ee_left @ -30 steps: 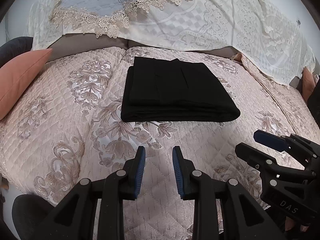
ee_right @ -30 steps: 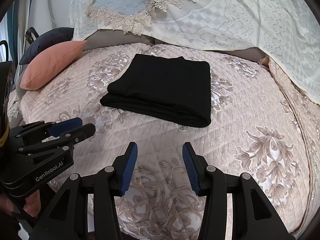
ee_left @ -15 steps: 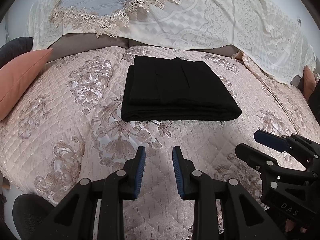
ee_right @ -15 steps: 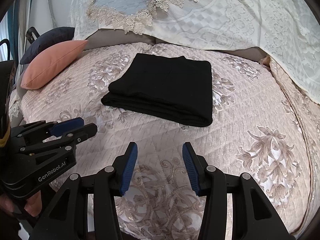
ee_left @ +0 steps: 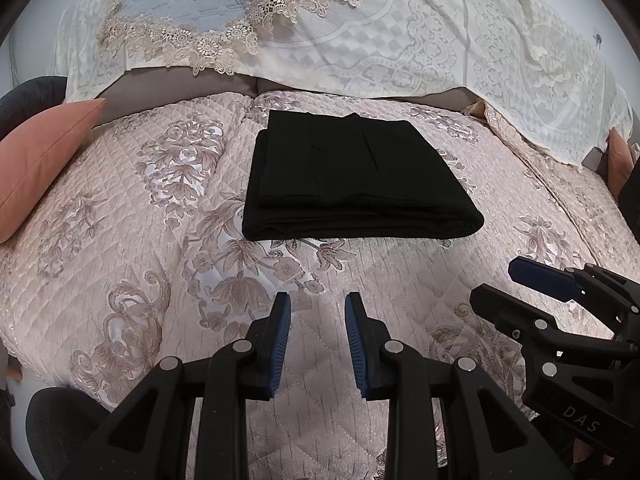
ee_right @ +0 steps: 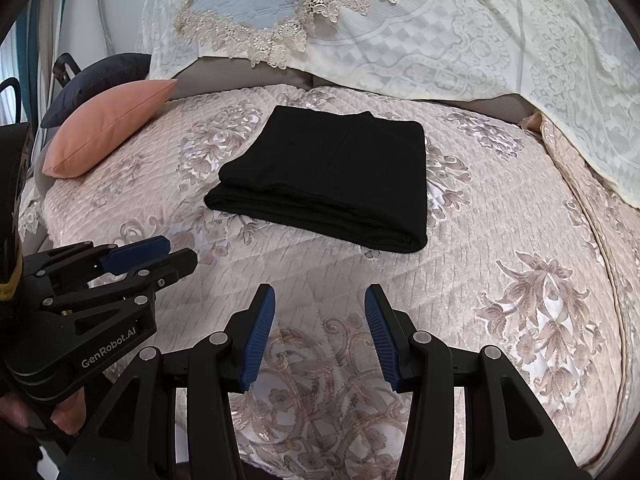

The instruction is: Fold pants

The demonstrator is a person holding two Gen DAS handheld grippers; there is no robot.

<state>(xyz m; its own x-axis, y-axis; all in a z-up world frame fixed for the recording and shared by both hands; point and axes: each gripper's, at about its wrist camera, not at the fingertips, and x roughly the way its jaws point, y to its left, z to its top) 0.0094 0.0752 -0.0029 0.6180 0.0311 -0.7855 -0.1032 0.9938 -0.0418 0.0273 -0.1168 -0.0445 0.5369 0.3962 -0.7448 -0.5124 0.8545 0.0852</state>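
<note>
Quilted pink bedspread [ee_left: 120, 264] with a shiny floral pattern is pretty much all we've got under us, with a lace-trimmed cream cover [ee_left: 400, 40] draped across the far side and a salmon pillow [ee_right: 108, 128] off at the far left. Our black pants [ee_left: 352, 184] sit folded into a neat rectangle out in the middle of the spread, well apart from both tools. We've got the left gripper [ee_left: 318, 340] hanging near us with its blue pads parted and nothing between them, and the right gripper [ee_right: 320, 336] just beside it, spread a bit wider and just as empty.
</note>
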